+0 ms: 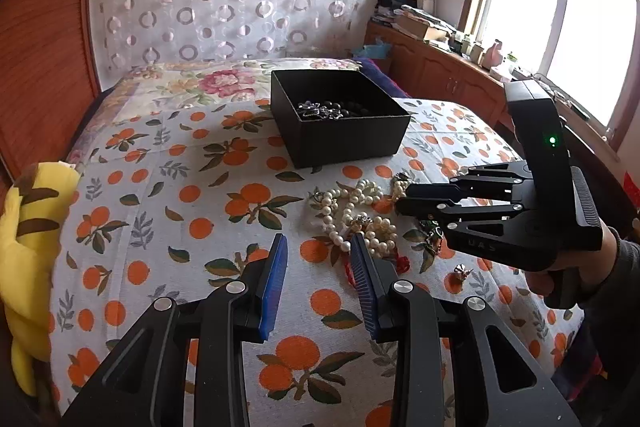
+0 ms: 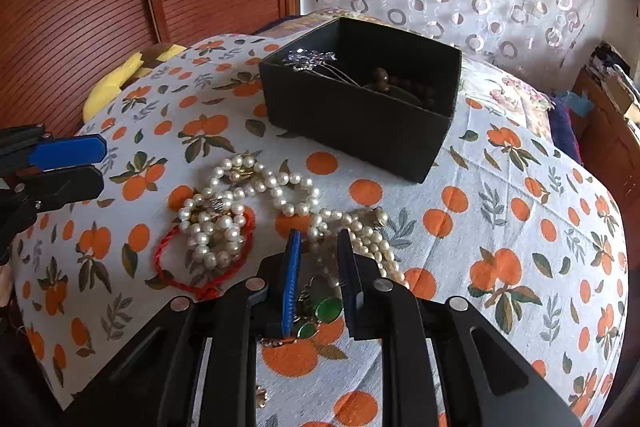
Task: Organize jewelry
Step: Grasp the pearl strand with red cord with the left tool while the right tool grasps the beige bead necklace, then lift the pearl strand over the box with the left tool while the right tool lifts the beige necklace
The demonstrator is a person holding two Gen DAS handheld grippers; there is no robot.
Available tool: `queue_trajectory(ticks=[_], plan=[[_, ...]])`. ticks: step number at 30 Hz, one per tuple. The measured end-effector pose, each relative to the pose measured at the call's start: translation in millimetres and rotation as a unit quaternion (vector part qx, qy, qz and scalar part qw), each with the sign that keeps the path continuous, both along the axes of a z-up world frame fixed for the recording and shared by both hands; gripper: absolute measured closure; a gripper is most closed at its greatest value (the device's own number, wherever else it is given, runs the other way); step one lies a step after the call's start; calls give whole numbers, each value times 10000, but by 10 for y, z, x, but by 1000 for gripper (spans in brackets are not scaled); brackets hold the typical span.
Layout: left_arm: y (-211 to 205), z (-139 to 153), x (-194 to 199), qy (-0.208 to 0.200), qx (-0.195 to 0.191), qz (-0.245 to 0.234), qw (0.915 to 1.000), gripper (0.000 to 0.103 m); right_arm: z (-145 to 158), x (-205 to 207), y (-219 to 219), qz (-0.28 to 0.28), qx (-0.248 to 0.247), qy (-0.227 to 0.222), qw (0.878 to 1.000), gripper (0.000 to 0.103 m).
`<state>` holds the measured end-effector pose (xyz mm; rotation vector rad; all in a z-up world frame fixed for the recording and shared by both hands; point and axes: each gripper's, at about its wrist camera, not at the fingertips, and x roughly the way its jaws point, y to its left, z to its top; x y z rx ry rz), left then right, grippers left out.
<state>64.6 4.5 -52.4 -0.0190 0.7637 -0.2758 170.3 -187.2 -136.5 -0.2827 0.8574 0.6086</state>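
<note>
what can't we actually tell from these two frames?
- Floor of the black open-top box: both views, near wall hides most of it; contents only partly seen.
- Green-stone gold piece: right wrist view, partly behind the right gripper fingers; whether they touch it is unclear.
- Small silver item on the orange-print cloth: left wrist view, too small to identify.
- White pearl strands: tangled; count unclear.
- Left gripper: open, holding nothing.

Daylight pours in from the window (image 1: 560, 7), which is blown out to white in the left wrist view. The bedspread (image 1: 180, 187) is evenly and brightly lit, with only soft shadows beside the black box (image 2: 360, 115). Both views bend strongly at the edges, with dark corners. The yellow plush toy (image 1: 28, 247) looks slightly smeared.
</note>
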Motion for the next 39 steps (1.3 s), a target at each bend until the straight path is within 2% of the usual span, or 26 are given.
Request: queue_trajectory(ticks=[1, 2, 3, 10, 16, 21, 22, 23, 27, 30, 31, 33, 39], plan=[[-4, -12, 8, 11, -2, -6, 10000, 72, -10, 0, 1, 4, -39, -10, 10000, 83], [-8, -25, 25, 30, -8, -11, 10000, 72, -21, 3, 2, 15, -67, -27, 10000, 94], [-9, -38, 41, 54, -16, -14, 10000, 72, -26, 2, -3, 25, -88, -56, 9999, 96], [-47, -123, 268, 249, 1, -59, 9997, 72, 167, -33, -233, -152, 258, -238, 9993, 97], [-156, -210, 491, 459, 19, -252, 9986, 72, 351, -95, -385, -270, 360, -437, 9980, 97], [-246, -298, 636, 616, 104, -313, 9976, 79, 441, -153, -470, -344, 453, -530, 9970, 96], [-253, -305, 660, 634, 111, -329, 9974, 86, 455, -166, -478, -355, 462, -540, 9968, 96], [-269, -322, 686, 663, 138, -337, 9971, 89, 477, -185, -500, -364, 479, -552, 9967, 96], [-294, -381, 747, 749, 187, -299, 9966, 89, 541, -263, -555, -344, 457, -629, 9964, 96], [-290, -394, 769, 732, 187, -273, 9968, 90, 580, -289, -594, -366, 480, -672, 9959, 96], [-291, -392, 771, 736, 193, -267, 9967, 97, 594, -292, -603, -373, 490, -688, 9957, 96], [-306, -362, 733, 720, 104, -404, 9965, 97, 601, -300, -612, -373, 512, -700, 9955, 96], [-323, 30, 559, 198, -100, -455, 9987, 97, 632, -326, -566, -294, 461, -731, 9958, 96]])
